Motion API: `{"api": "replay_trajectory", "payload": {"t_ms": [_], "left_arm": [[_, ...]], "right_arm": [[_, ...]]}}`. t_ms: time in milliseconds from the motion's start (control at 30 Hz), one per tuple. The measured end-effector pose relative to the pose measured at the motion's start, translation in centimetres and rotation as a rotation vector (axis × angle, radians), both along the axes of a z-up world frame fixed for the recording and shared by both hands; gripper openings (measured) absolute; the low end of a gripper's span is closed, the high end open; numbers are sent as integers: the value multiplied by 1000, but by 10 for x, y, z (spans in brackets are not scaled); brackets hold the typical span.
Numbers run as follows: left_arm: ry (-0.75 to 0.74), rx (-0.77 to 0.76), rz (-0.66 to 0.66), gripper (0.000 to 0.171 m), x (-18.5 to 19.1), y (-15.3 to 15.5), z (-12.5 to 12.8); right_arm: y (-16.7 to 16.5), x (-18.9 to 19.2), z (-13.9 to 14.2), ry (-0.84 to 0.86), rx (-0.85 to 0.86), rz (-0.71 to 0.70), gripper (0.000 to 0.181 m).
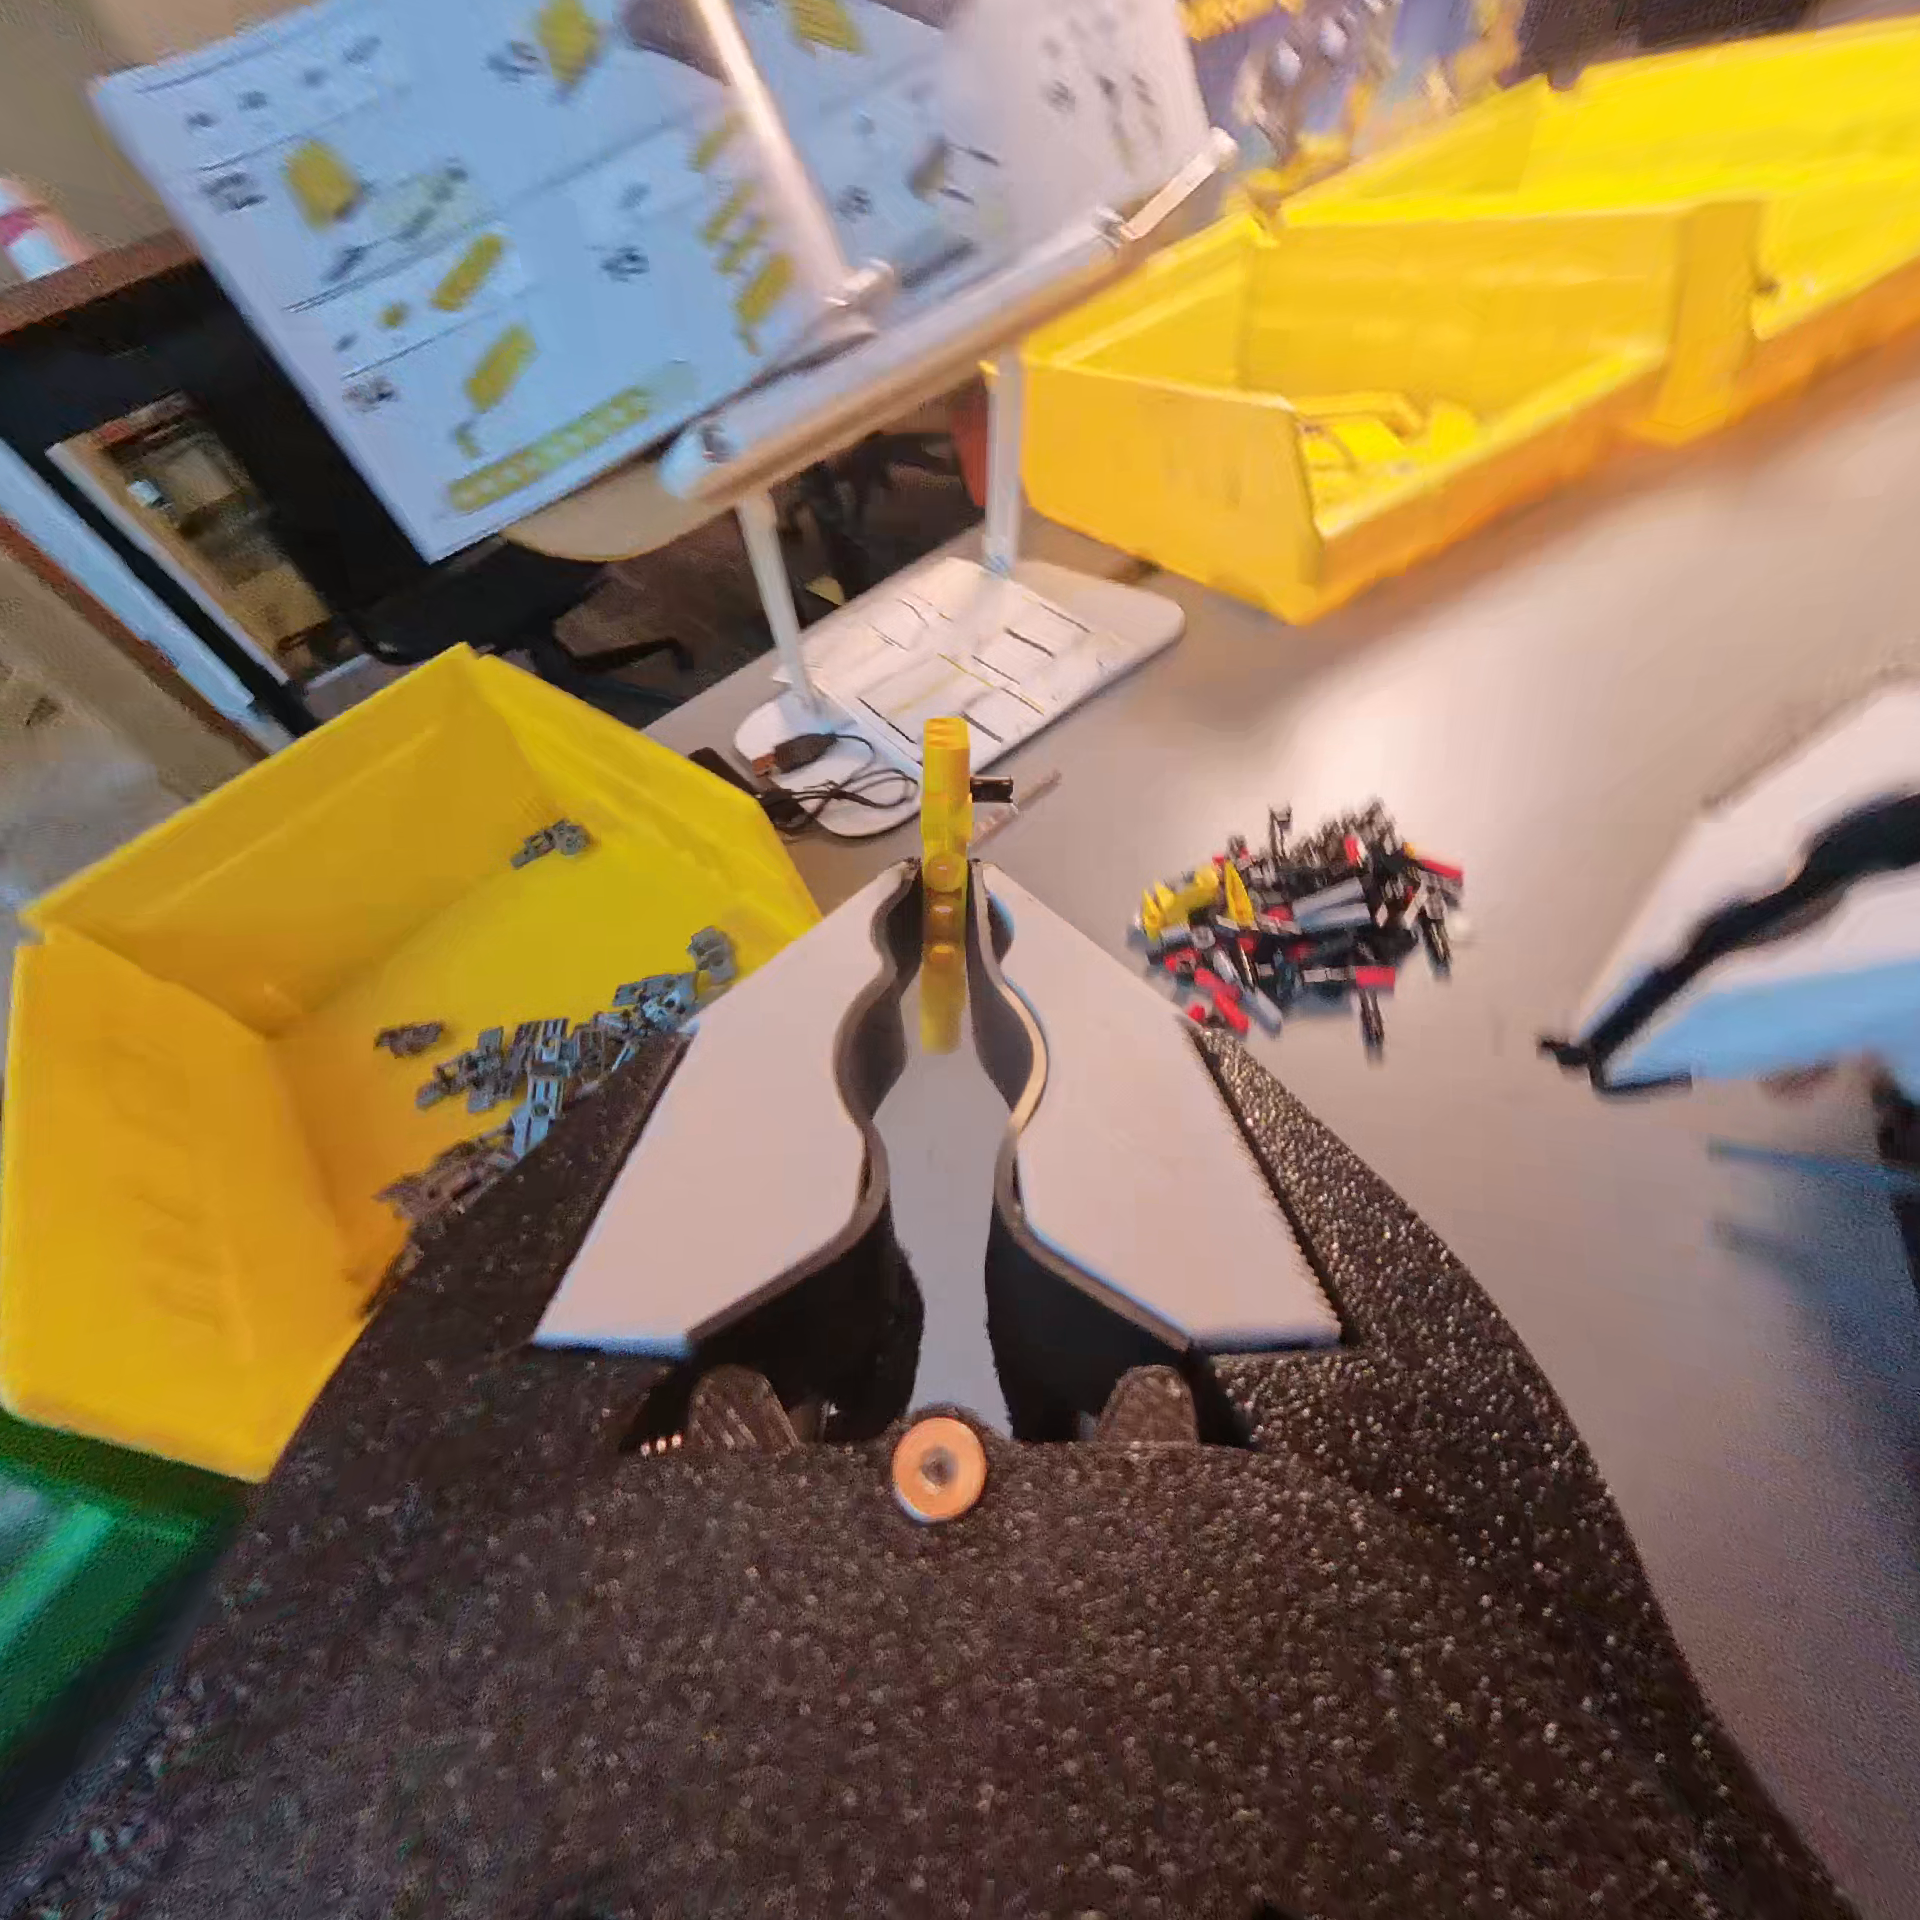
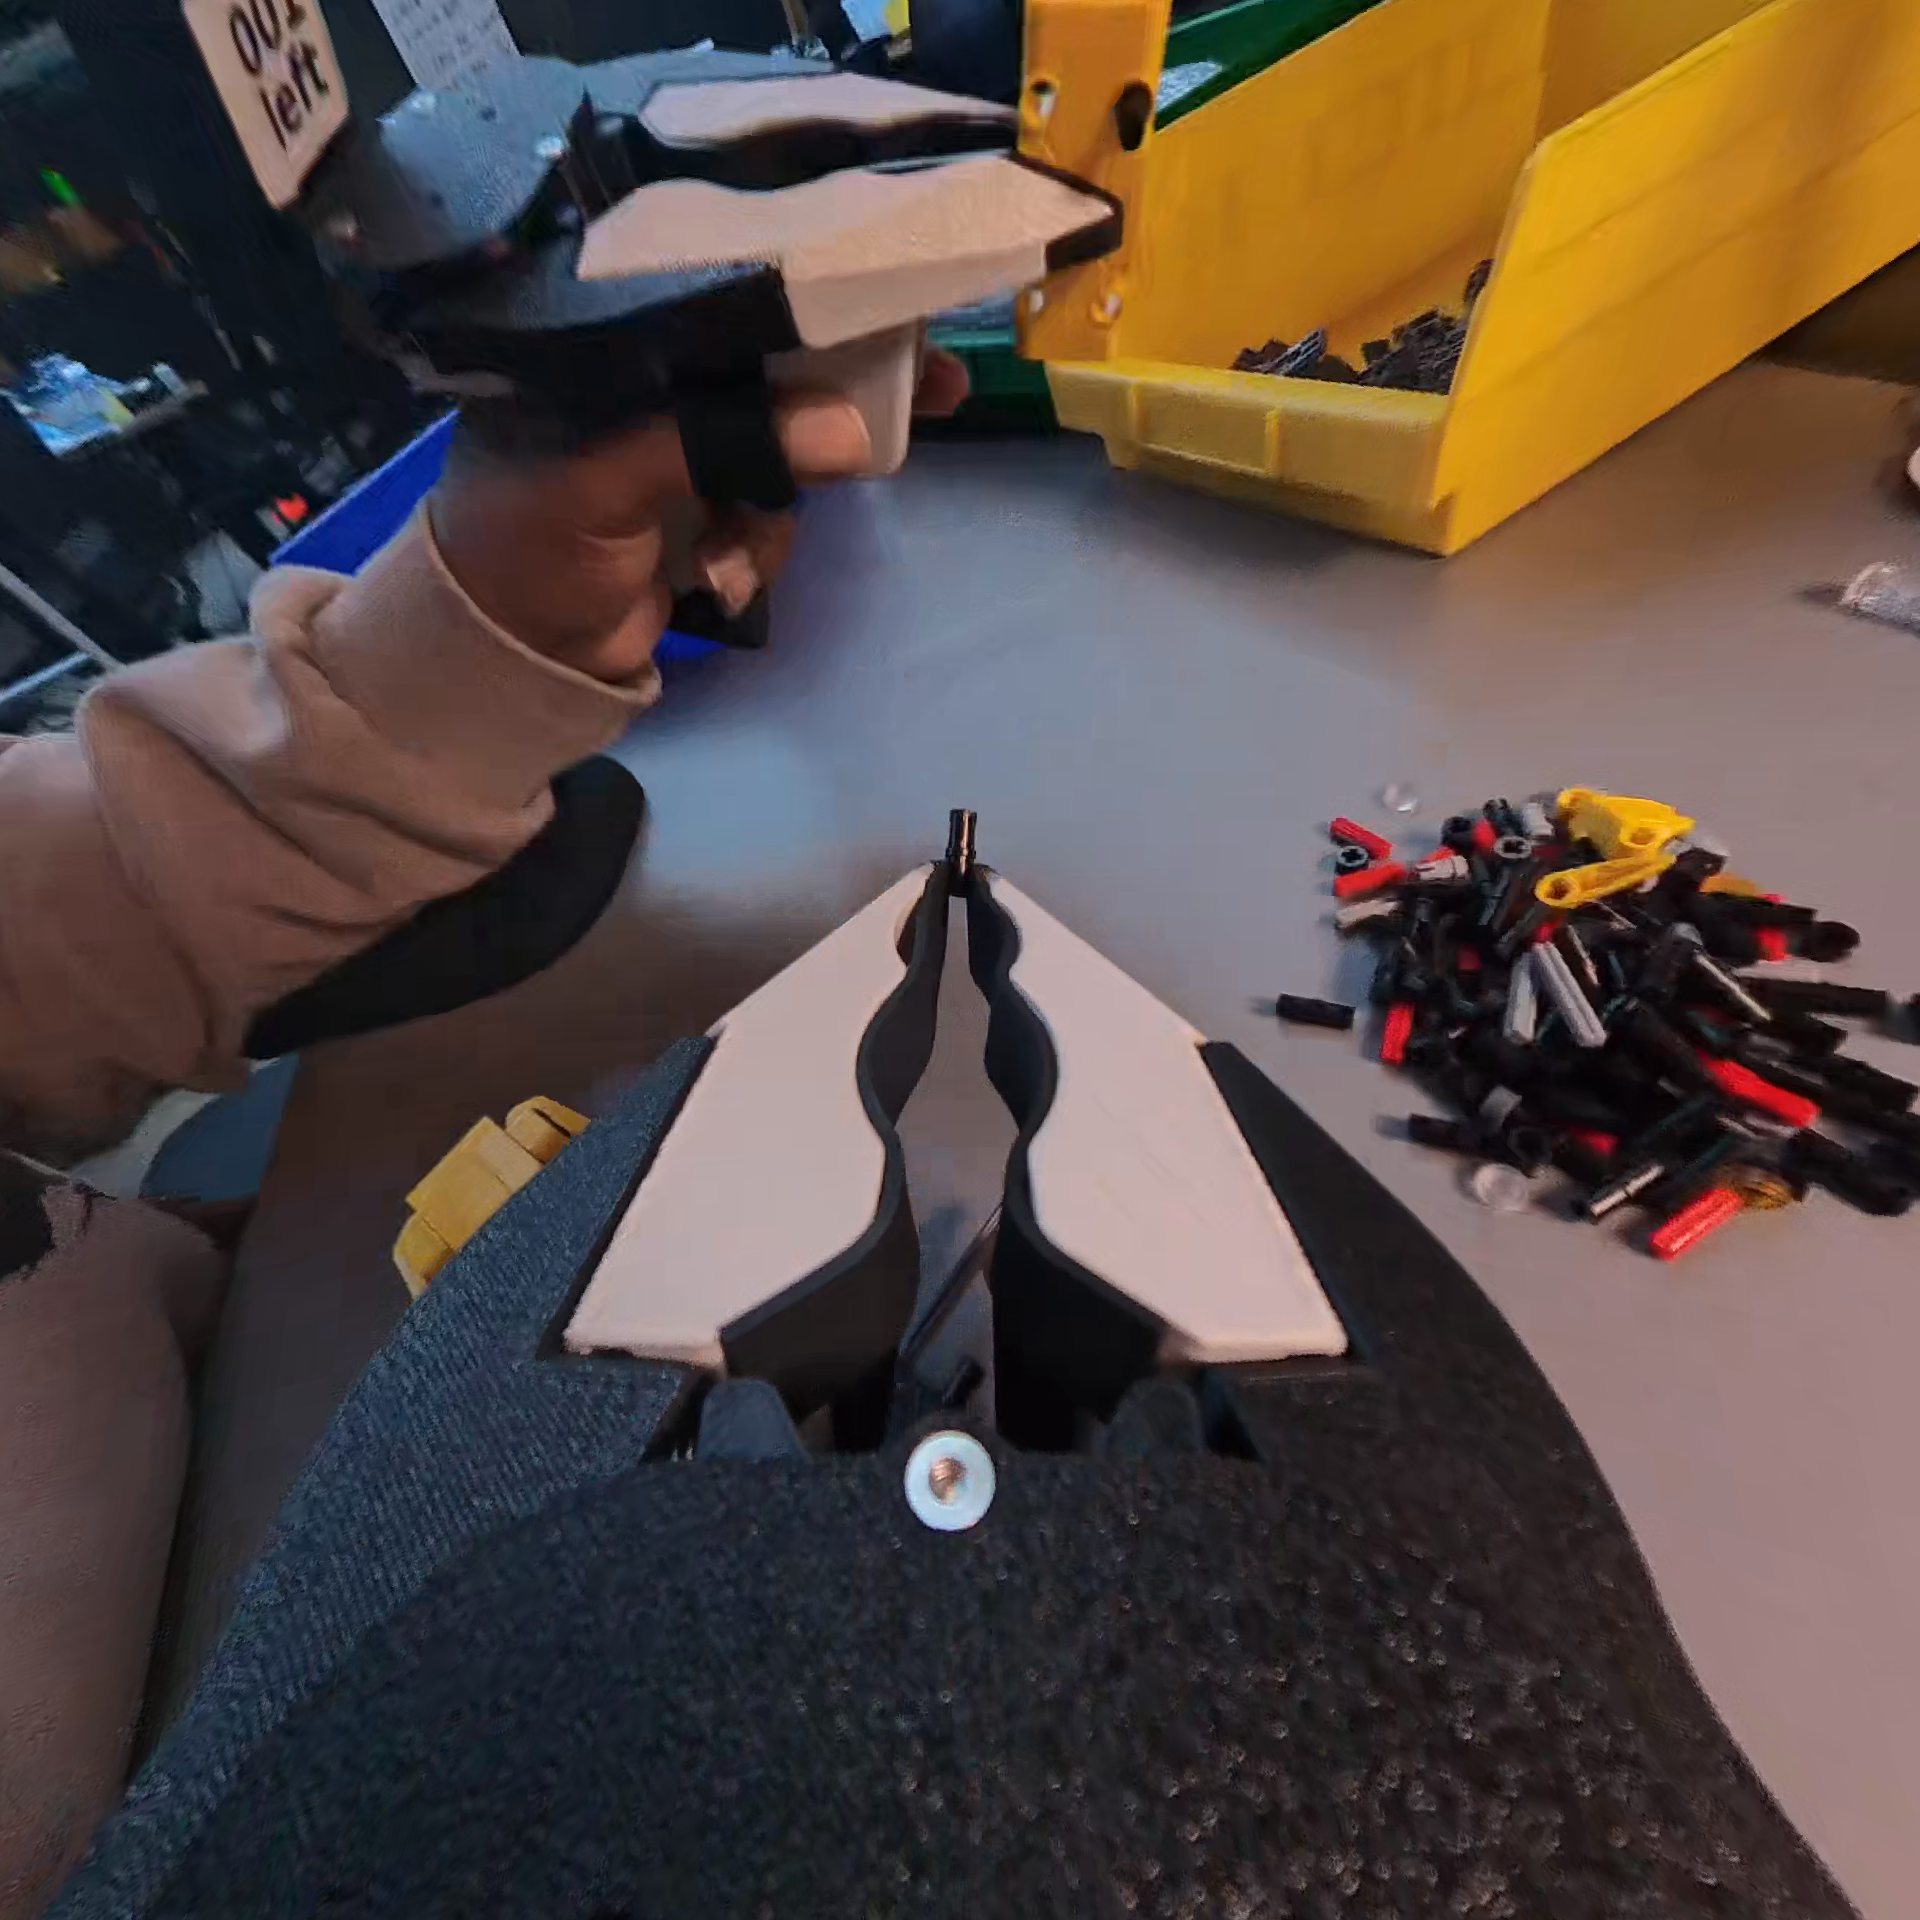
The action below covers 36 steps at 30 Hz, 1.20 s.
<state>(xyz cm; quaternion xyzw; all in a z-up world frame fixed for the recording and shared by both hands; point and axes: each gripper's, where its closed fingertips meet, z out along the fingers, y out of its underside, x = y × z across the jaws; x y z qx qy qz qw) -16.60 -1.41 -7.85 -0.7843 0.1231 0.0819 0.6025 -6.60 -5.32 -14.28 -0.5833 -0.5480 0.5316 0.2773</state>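
**A:** so what's each claw got?

**B:** left claw (image 1: 945, 883) is clamped on a yellow beam (image 1: 943, 831) with holes in it. Long axis runs straight out along the fingers, far end poking past the tips, and a small black pin (image 1: 992, 787) sticks sideways out of it near that end. Right claw (image 2: 958, 881) is pinched together on a tiny black pin (image 2: 960, 837), pointing forward out of the tips.

**A:** and around them?

**B:** left of the left claw there's a yellow bin (image 1: 260, 1039) with grey bits (image 1: 540, 1049) inside. Ahead and right of it, a pile of small parts (image 1: 1304, 935), black, red, grey, some yellow, on the grey table (image 1: 1455, 727). Further ahead, a stand (image 1: 935, 644) holding a printed instruction sheet (image 1: 416, 260), plus more yellow bins off to the right.

**A:** any writing?

**B:** the sheet is too blurry to read. In the right view the left claw sits up and left, held by a hand (image 2: 603, 540) in a tan sleeve (image 2: 312, 748), with a label plate (image 2: 265, 83) on it.
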Motion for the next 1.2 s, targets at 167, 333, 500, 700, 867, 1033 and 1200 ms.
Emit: {"api": "replay_trajectory", "payload": {"t_ms": [167,333,500,700,867,1033,1200], "left_arm": [[-87,-123,-226,7,54,8,-43],[-487,-98,-329,7,49,10,-35],[-602,-99,-377,7,59,1,-39],[-343,-40,-340,7,65,0,-35],[33,8,-288,6,75,-1,-34],[211,23,-267,6,84,-1,-34],[305,23,-266,12,88,-1,-37]], "right_arm": [[63,-3,13,-52,250,-70,4],[107,-4,-29,-201,443,-53,4],[107,-9,-42,-234,482,-21,21],[50,-12,26,-8,90,86,31],[35,-15,41,15,-183,93,22],[34,-16,37,7,-191,84,11],[35,-14,31,0,-129,79,4]]}}
